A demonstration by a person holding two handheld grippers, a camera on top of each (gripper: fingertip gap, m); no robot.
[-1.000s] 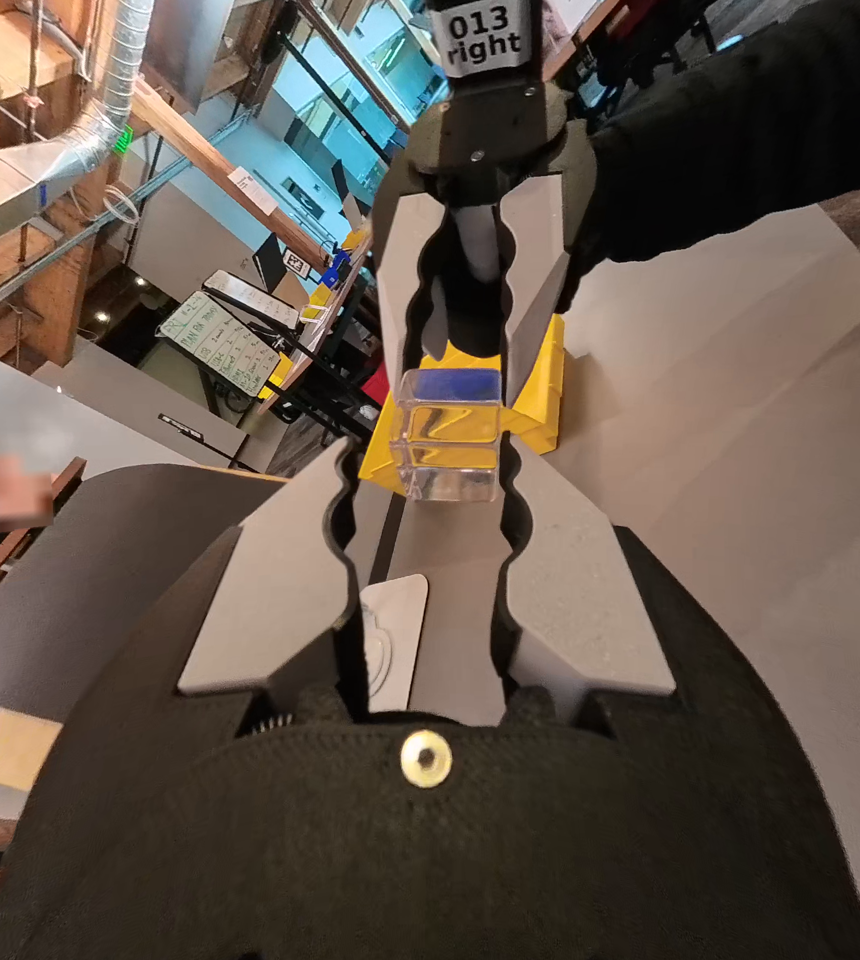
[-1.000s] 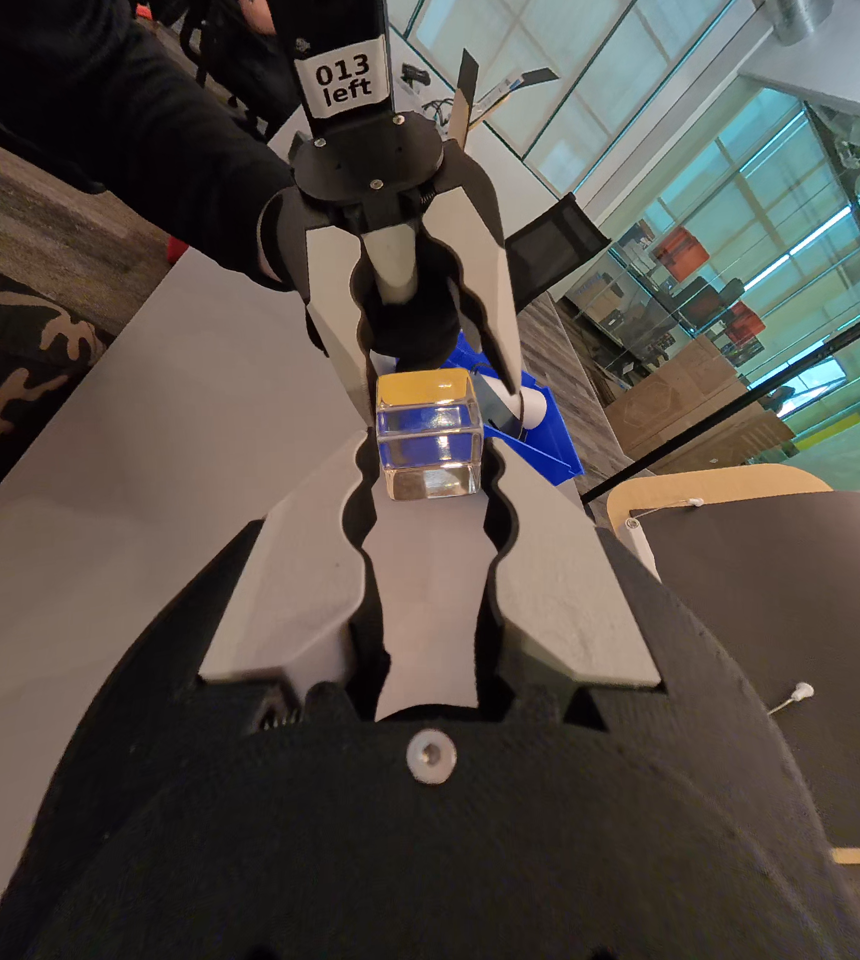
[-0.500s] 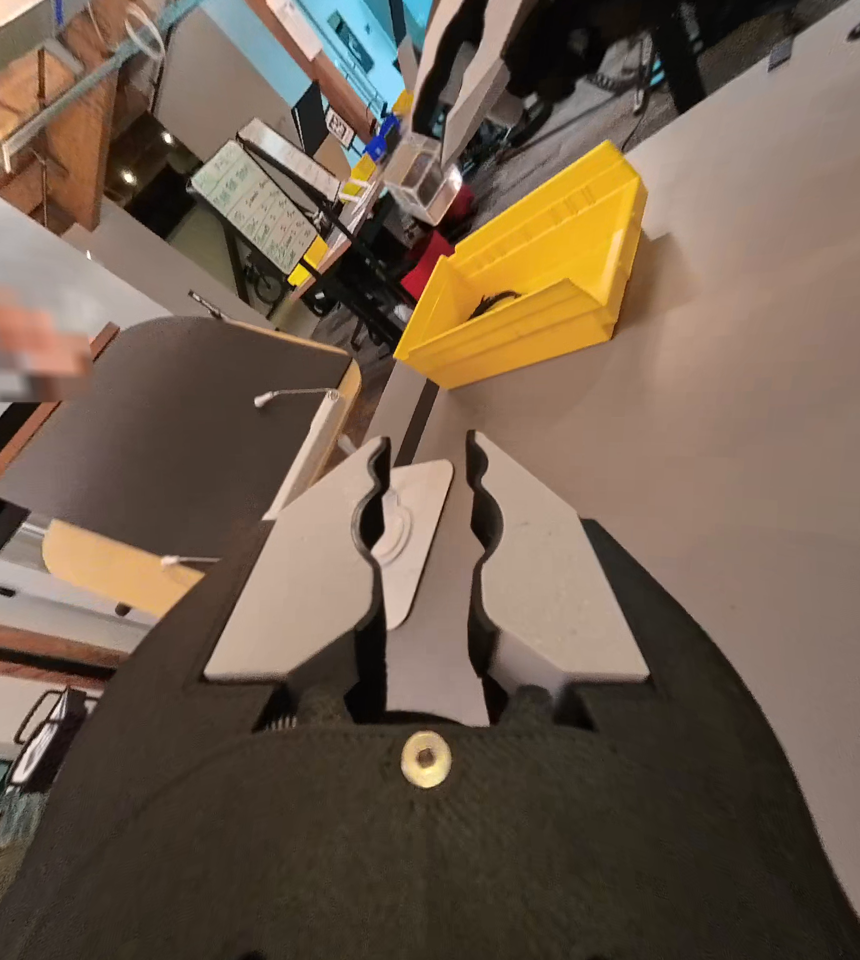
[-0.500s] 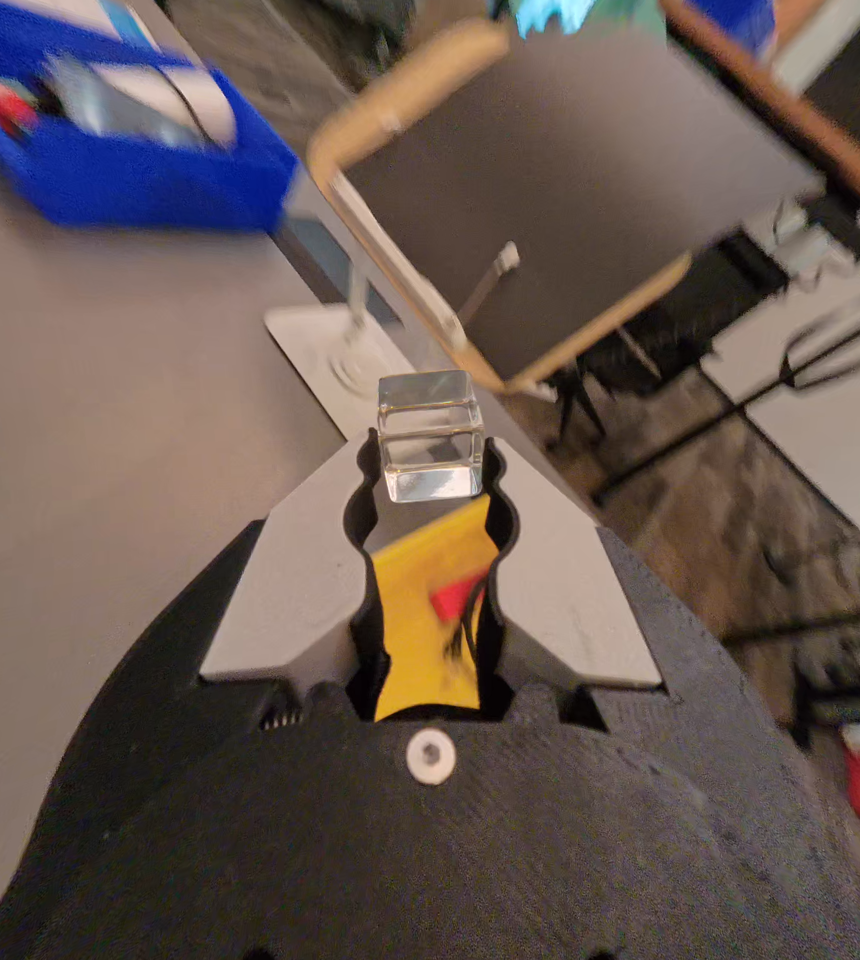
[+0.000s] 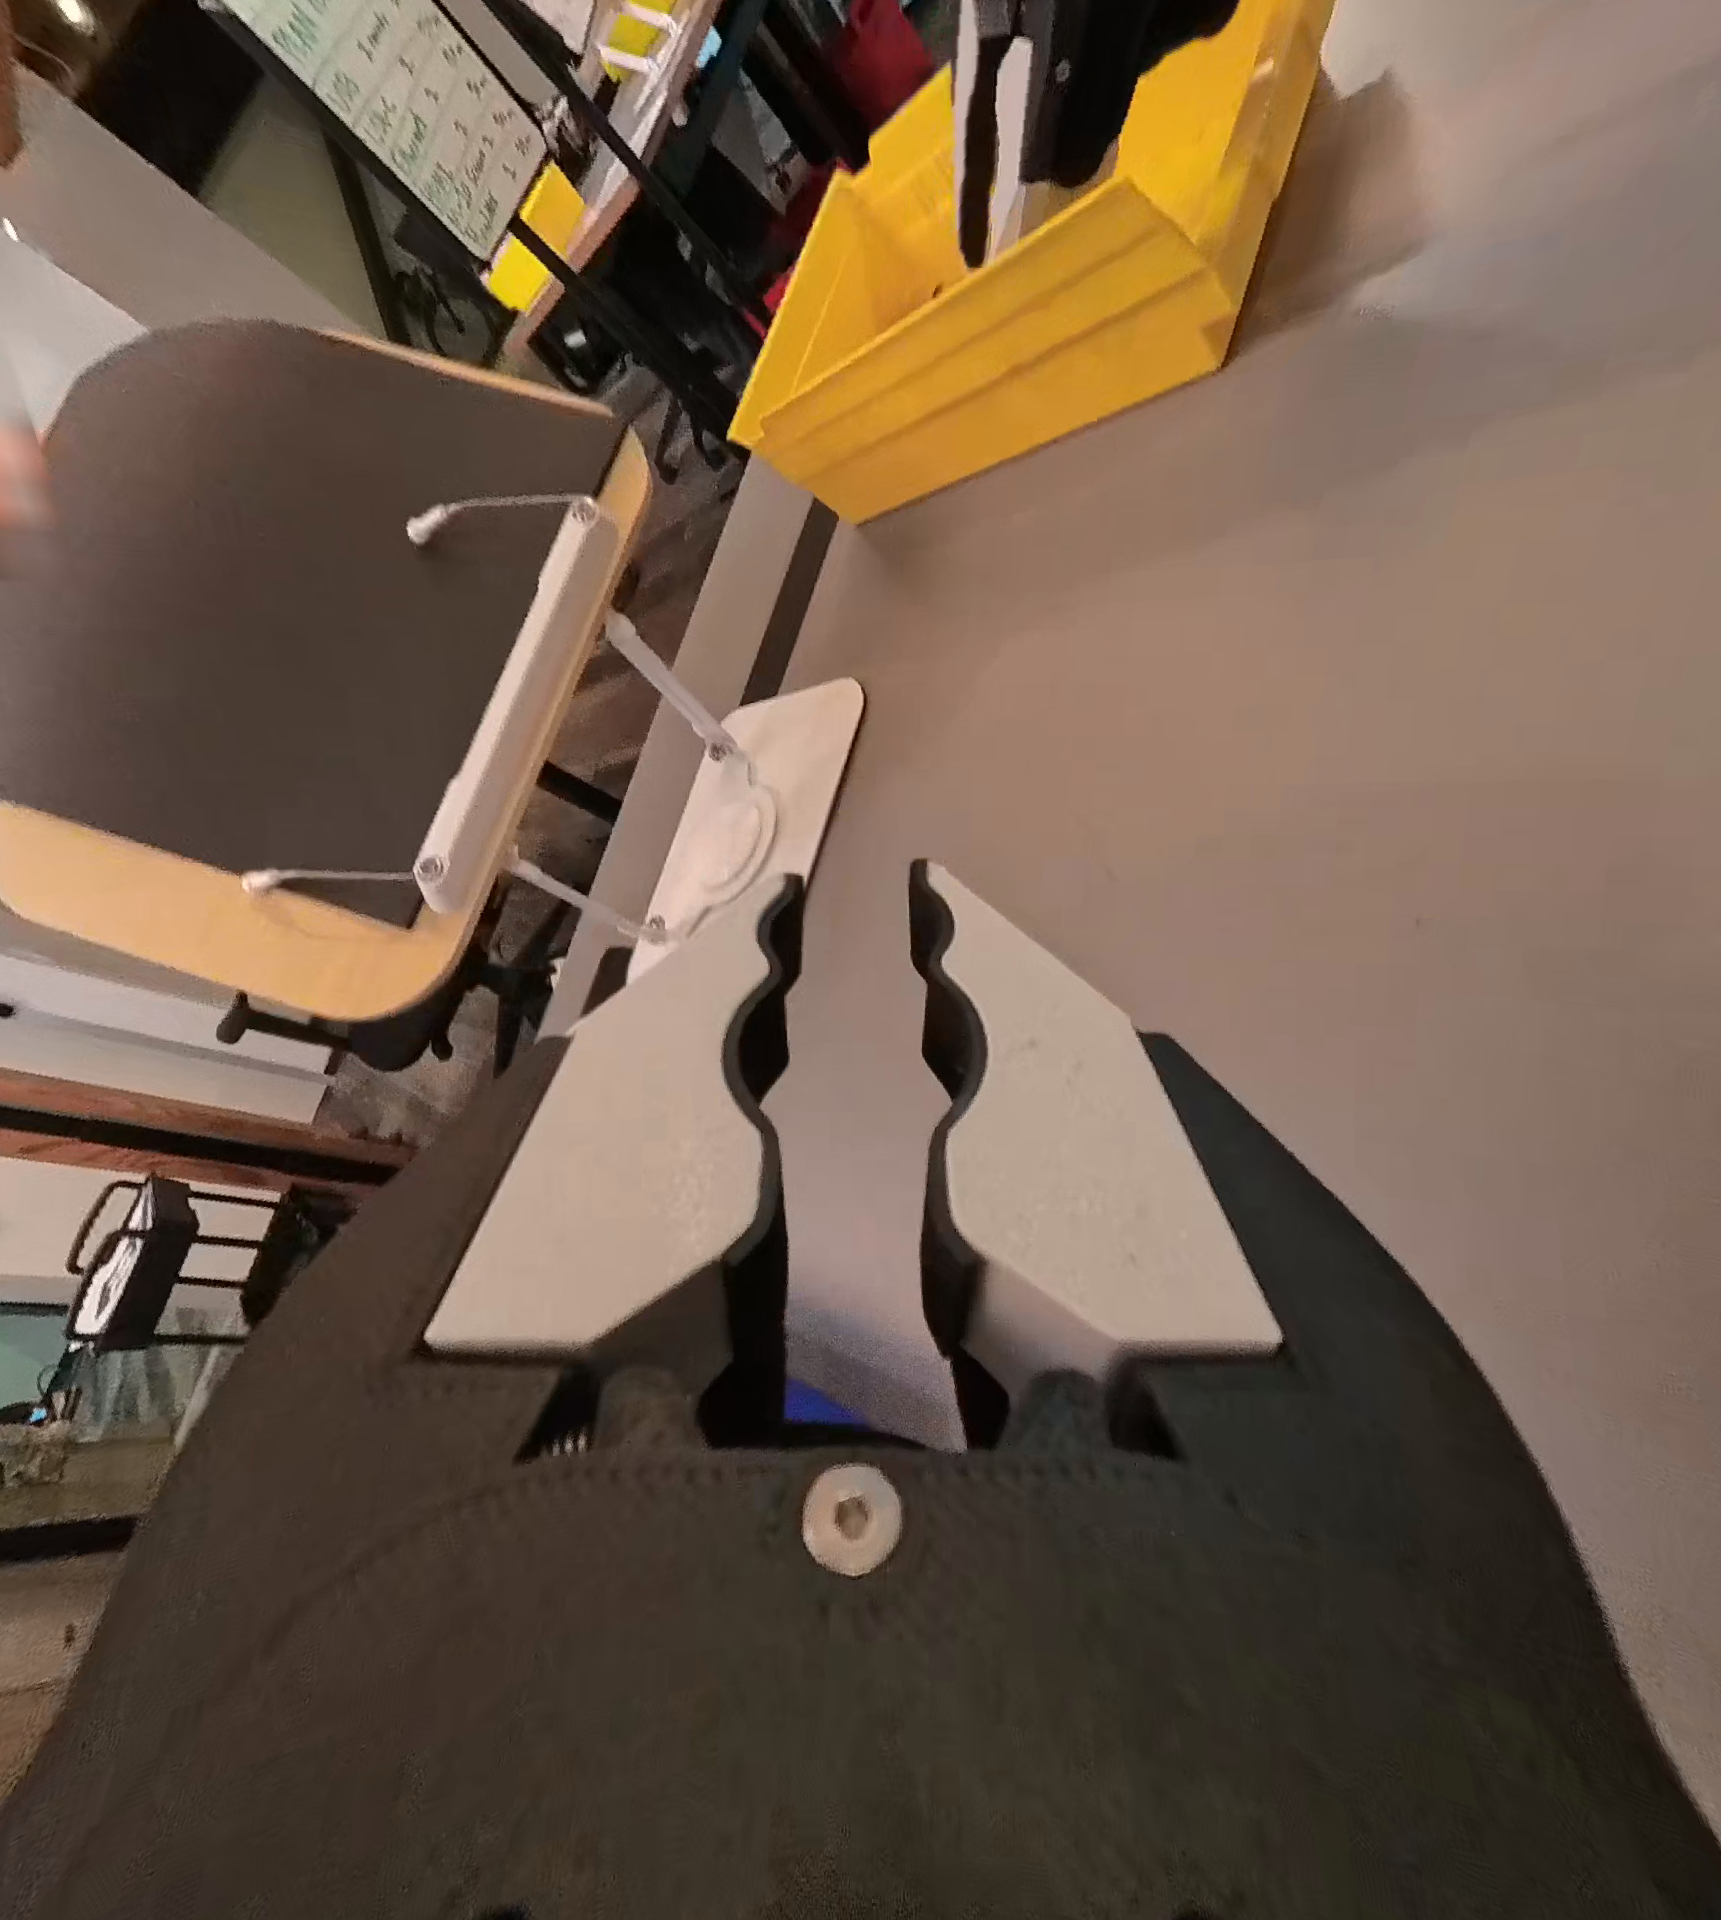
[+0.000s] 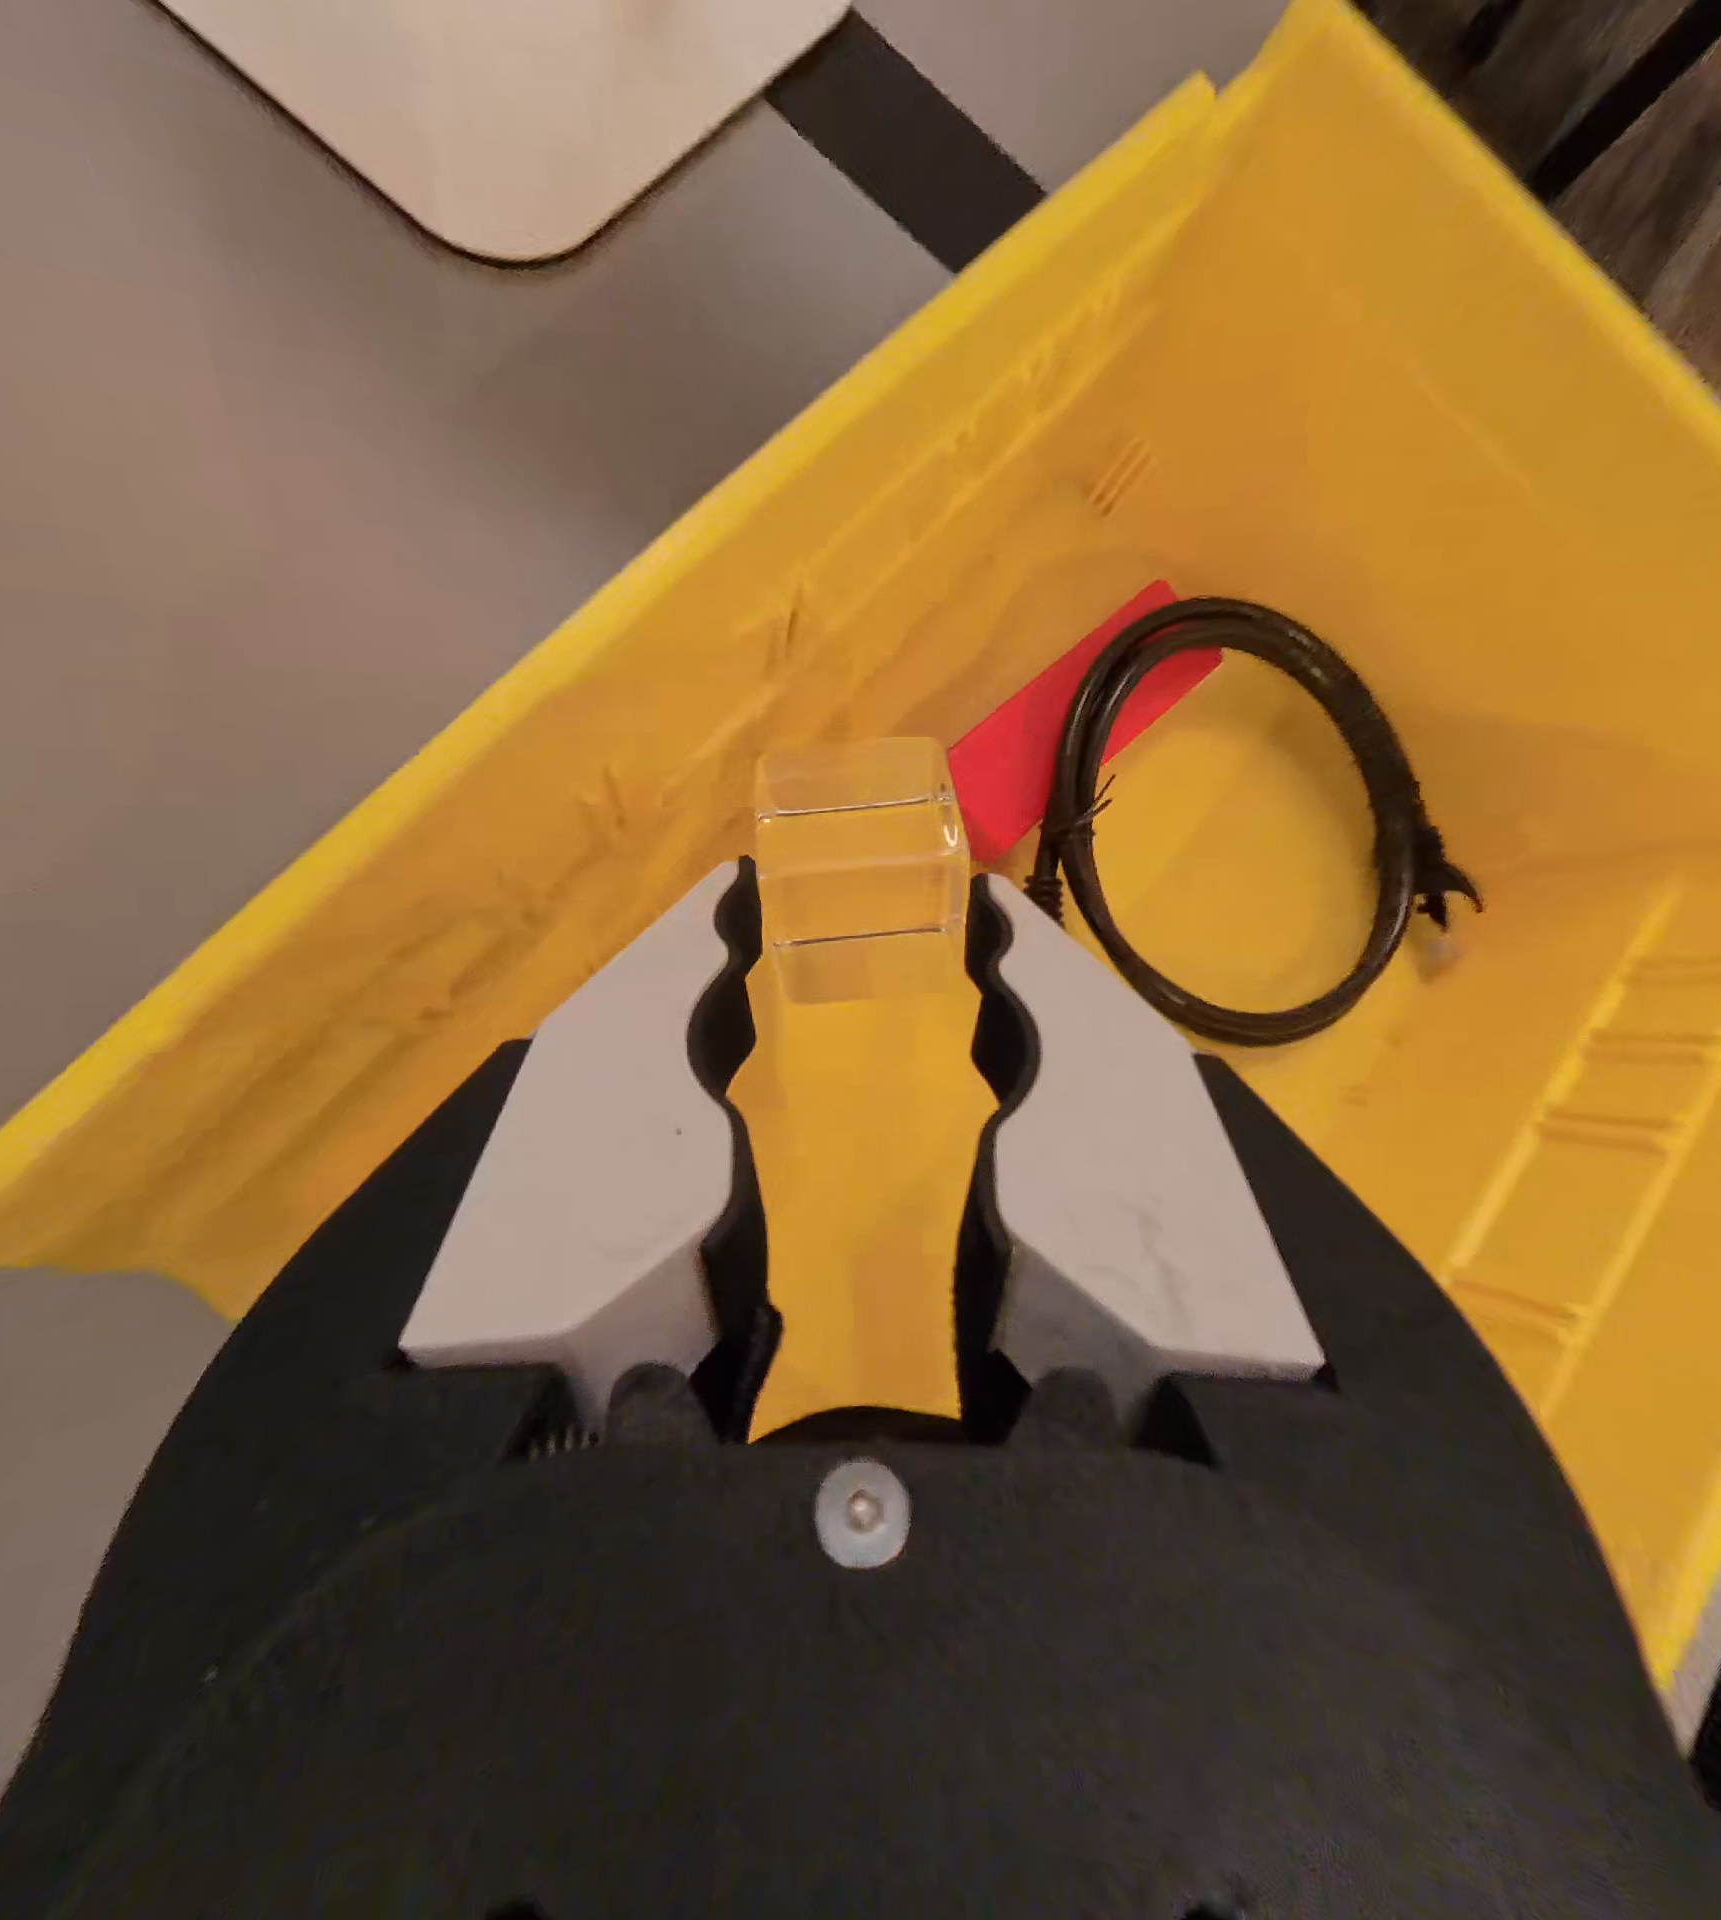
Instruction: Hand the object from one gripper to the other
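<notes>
Bench (image 5: 1355, 727) was grey and bare ahead of the left gripper (image 5: 851, 883); a white base plate (image 5: 762, 790) sat just past its left fingertip at the bench edge, with a dark board on a stand beyond that.

Yellow bin (image 6: 1407, 468) was directly under and ahead of the right gripper (image 6: 861, 883). In the left wrist view the same bin sat far ahead and right, with the right gripper hanging nose-down over it, so the two grippers were well apart.

In the bin, right of the right gripper's tips: a coiled black cable (image 6: 1355, 727) lying partly over a flat red piece (image 6: 1022, 758).

Clear cube (image 6: 856, 862) was pinched at the very tips of the right gripper, about half of it sticking out past the fingers (image 6: 627, 1091). Gripper clenched on it, contact on two opposite flat faces. Looks deliberate: parallel faces seat square against the pads and a tip grip leaves the far half exposed.

Left gripper was released, jaws parted by a narrow gap, nothing between them.

Cube has no real long axis, sides roughly equal. It sat square to the fingers, one face pointing straight out along the gripper's forward line, down toward the bin floor.

My read: handover done, the cube was with the right gripper. Being positioned over the bin suggested a drop-off next, but that's a guess. Risk: smooth clear faces plus a shallow tip grip could slip.
</notes>
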